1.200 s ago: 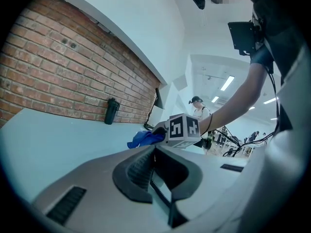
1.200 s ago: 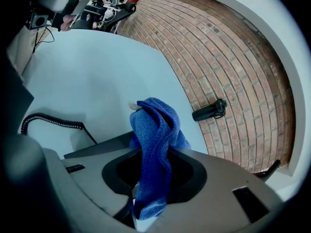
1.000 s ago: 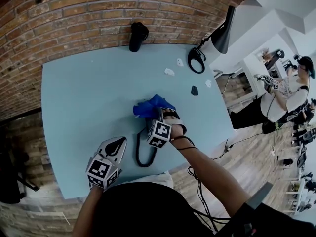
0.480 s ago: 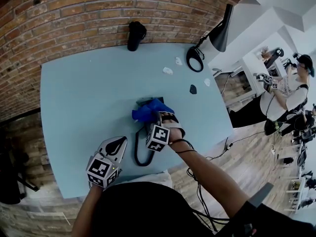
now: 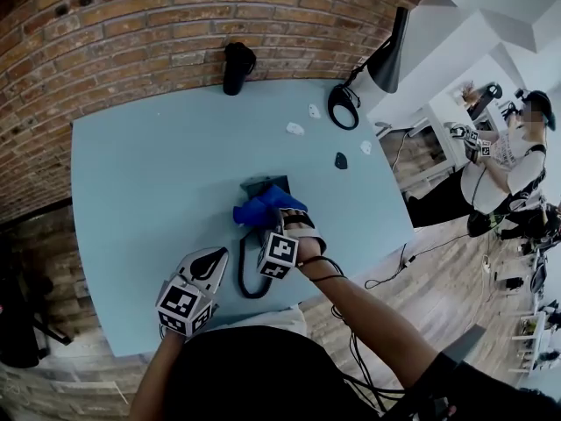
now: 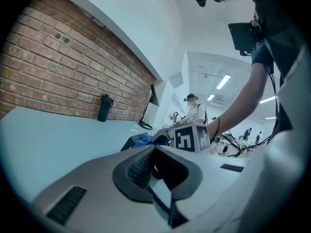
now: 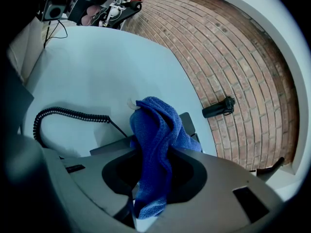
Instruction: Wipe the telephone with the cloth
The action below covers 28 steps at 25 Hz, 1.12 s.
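Note:
A dark grey telephone [image 5: 263,185] lies mid-table, its far edge showing past a blue cloth [image 5: 263,209] draped over it. My right gripper [image 5: 279,224] is shut on the cloth and presses it down onto the phone. In the right gripper view the cloth [image 7: 155,140] hangs folded between the jaws, with the telephone [image 7: 187,124] beneath and its coiled cord [image 7: 63,113] trailing left. The cord [image 5: 248,279] loops toward the near edge. My left gripper [image 5: 210,259] rests near the front edge, left of the cord, shut and holding nothing.
A black bottle [image 5: 235,67] stands against the brick wall. A black desk lamp [image 5: 386,55] with a ring base [image 5: 340,108] sits at the far right corner. White scraps [image 5: 295,129] and a small black piece [image 5: 341,160] lie nearby. A person [image 5: 504,165] stands beyond the table.
My right gripper has dragged the cloth toward me across the telephone, uncovering the phone's far edge. The left gripper has stayed where it was.

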Tool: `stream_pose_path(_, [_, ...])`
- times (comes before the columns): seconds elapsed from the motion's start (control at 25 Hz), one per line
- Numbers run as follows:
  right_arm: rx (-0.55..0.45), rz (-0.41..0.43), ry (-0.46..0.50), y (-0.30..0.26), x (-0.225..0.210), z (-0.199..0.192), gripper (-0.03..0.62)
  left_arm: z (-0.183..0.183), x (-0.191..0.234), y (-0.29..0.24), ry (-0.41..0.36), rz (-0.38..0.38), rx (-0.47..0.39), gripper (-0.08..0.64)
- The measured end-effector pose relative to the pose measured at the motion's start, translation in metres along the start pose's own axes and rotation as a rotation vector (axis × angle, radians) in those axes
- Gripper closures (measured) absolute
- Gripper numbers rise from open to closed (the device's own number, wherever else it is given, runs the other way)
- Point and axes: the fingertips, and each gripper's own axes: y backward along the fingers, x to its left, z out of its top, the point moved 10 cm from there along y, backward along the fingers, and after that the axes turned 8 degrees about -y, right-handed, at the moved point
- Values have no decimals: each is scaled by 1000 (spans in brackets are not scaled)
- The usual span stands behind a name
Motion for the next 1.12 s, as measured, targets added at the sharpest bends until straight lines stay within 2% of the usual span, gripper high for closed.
stream_pose_path(1.12, [21, 97, 34, 15, 68, -23, 482, -4, -13, -4, -29, -47, 20, 552])
